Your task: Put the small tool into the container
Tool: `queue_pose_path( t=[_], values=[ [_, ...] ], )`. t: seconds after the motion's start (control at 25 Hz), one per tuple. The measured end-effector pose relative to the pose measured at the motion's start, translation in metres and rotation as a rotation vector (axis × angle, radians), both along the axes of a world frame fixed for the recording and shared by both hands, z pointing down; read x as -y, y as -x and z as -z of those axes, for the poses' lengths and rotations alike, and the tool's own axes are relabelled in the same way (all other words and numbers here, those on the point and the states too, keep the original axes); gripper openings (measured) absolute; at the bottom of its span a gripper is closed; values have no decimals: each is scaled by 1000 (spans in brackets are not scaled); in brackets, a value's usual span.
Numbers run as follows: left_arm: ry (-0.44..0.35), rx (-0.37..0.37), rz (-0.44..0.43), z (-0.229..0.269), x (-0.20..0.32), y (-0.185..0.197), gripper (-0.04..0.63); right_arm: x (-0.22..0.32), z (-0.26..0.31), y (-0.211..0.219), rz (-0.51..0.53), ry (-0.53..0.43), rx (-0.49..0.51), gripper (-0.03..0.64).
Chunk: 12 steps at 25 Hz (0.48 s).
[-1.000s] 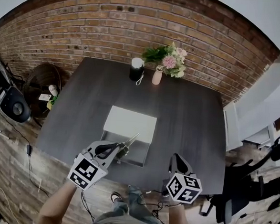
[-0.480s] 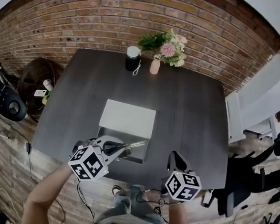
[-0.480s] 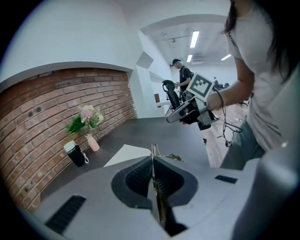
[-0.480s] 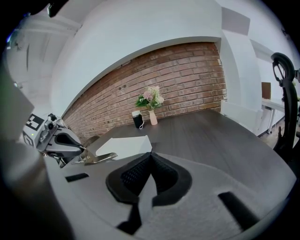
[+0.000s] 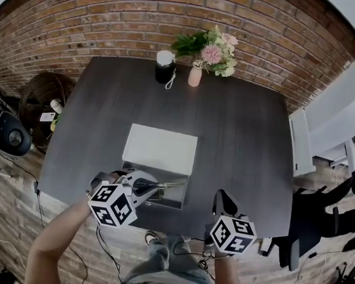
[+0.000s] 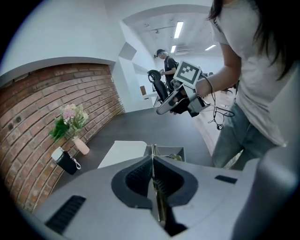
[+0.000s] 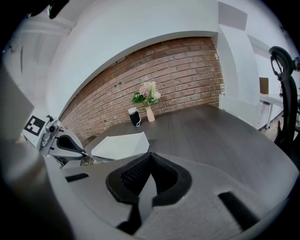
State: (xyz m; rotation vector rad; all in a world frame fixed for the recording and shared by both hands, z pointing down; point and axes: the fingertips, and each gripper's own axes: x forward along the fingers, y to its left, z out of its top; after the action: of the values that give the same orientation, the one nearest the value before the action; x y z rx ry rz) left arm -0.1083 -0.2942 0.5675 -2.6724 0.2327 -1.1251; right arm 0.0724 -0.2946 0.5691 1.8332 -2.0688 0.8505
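Where our left claw [image 5: 152, 189] hangs: over the near edge of the dark table [image 5: 238, 142], tilted downward, its marker cube [image 5: 110, 205] towards us.
Left claw grip: we have its jaws pressed together on the small tool [image 5: 173, 184], a thin metal piece clamped between the pads and sticking out ahead of the tips.
Tool tip: just ahead of the claw, over the open grey container [image 5: 185, 195]; we cannot tell whether it touches the rim.
White lid [image 5: 160, 150]: beyond the claw's tips, over the far part of the container.
Right claw [image 5: 221, 199]: off to the left claw's right, apart from the container, jaws drawn together with nothing between them.
Far ahead of both claws: a vase of flowers [image 5: 195, 76] and a dark jar [image 5: 164, 67], close to the brick wall [image 5: 82, 34].
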Motion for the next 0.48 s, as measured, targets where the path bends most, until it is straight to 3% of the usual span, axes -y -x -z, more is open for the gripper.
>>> queue_pose_path(
  t=[0.48],
  values=[
    [-19, 59, -41, -32, 14, 1, 8, 10, -13, -2, -9, 27, 6, 2]
  ],
)
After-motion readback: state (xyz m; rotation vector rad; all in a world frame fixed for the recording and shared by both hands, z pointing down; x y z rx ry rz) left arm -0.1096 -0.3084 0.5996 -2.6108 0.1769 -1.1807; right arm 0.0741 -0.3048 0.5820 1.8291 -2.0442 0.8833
